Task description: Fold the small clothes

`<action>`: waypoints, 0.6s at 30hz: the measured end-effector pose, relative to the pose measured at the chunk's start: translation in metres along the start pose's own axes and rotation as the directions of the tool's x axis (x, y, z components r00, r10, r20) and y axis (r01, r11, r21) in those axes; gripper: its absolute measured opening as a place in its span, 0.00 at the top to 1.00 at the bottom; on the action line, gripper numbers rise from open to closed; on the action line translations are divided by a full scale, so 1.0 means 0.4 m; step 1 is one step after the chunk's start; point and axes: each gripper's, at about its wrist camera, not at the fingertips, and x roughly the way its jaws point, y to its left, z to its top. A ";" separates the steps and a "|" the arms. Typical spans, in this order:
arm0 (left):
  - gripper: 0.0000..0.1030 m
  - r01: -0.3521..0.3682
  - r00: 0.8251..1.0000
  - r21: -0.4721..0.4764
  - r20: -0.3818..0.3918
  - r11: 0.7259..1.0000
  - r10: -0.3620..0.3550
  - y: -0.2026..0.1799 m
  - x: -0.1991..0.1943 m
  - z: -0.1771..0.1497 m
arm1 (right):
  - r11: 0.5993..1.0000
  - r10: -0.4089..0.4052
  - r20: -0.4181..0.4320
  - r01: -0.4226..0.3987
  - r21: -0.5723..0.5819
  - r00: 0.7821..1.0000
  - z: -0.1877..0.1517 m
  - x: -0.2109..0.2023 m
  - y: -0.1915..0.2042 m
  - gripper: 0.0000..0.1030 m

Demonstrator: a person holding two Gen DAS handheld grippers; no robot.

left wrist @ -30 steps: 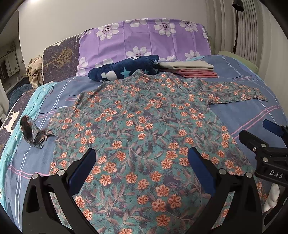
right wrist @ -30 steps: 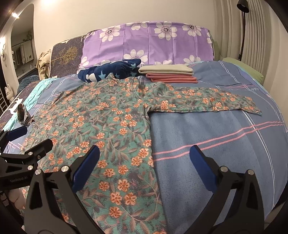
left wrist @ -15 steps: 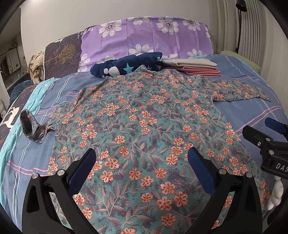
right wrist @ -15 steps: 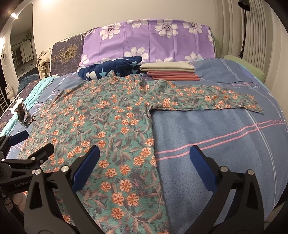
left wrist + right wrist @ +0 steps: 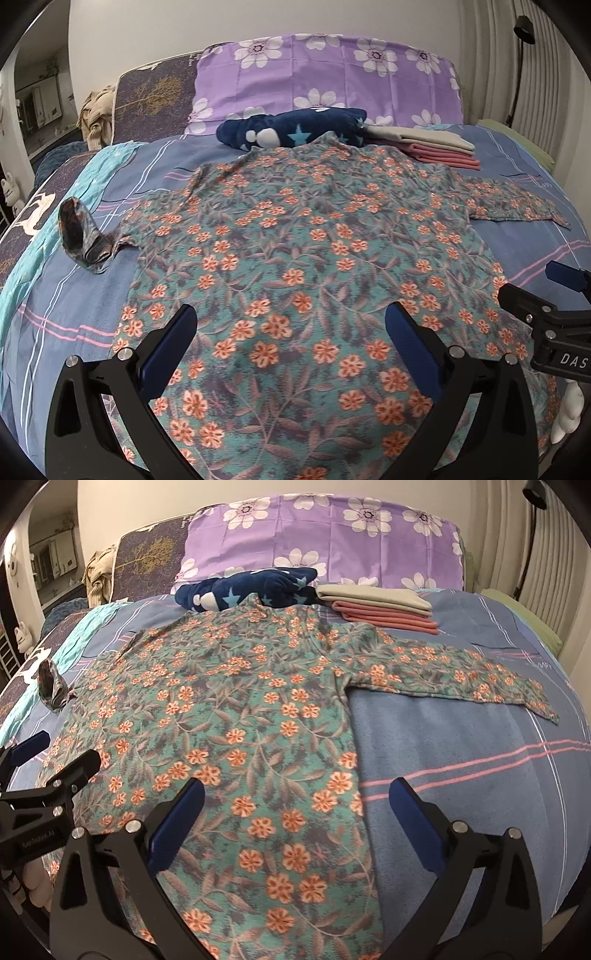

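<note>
- Nearest, the left gripper (image 5: 291, 325) hung with its jaws spread wide above the lower body of the floral shirt (image 5: 306, 236), holding nothing.
- Beside it, the right gripper (image 5: 295, 797) was equally spread and empty, straddling the shirt's right side edge where it met the blue bedsheet (image 5: 461, 738).
- The shirt lay flat across the bed, hem toward the grippers and collar toward the pillows; no fold appeared to have been made, so this looked like the approach before a first grasp.
- Farther out, the right sleeve (image 5: 461, 675) stretched flat sideways, while the left sleeve (image 5: 85, 240) sat bunched and curled.
- The next move likely called for lowering onto a sleeve or side edge and pinching it; the crumpled cuff might need smoothing first.
- Farthest, a folded stack (image 5: 380, 607) and a navy star blanket (image 5: 291, 127) lay just past the collar, before the purple pillow (image 5: 332, 77).
</note>
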 end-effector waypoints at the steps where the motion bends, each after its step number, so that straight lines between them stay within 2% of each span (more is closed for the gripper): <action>1: 0.01 -0.002 1.000 -0.007 0.001 1.000 0.002 0.007 0.000 -0.001 | 1.000 0.001 -0.001 -0.001 -0.005 1.000 0.003 0.001 0.004 0.02; 18: 0.01 -0.008 1.000 -0.035 0.023 0.999 0.009 0.052 0.002 0.007 | 0.998 -0.009 0.001 0.010 -0.063 1.000 0.023 0.008 0.052 0.02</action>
